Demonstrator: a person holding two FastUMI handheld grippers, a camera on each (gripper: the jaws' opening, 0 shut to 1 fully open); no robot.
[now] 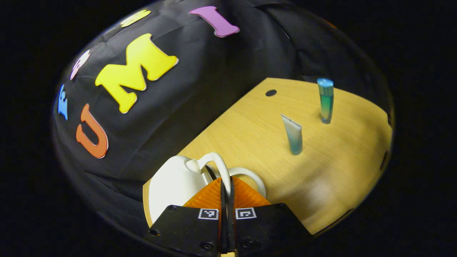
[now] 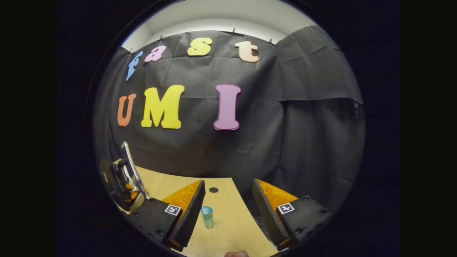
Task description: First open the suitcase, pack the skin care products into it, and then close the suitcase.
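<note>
Left tongs [image 1: 226,194] are clamped on the white suitcase's handle [image 1: 217,167], probably to lift the lid. Right tongs [image 2: 228,207] are held wide, bottle [image 2: 207,217] between them. Tube [image 1: 293,135] beyond the suitcase [image 1: 171,185], upright on the worktop [image 1: 339,171].

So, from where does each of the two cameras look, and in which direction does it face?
Left gripper view: rides on the left tool, low, tilted over the wooden table; its fingers are shut on the white suitcase handle, two skin care tubes beyond.
Right gripper view: rides on the right tool, facing the booth wall; fingers open.
Both share the table and the blue-capped tube.
</note>
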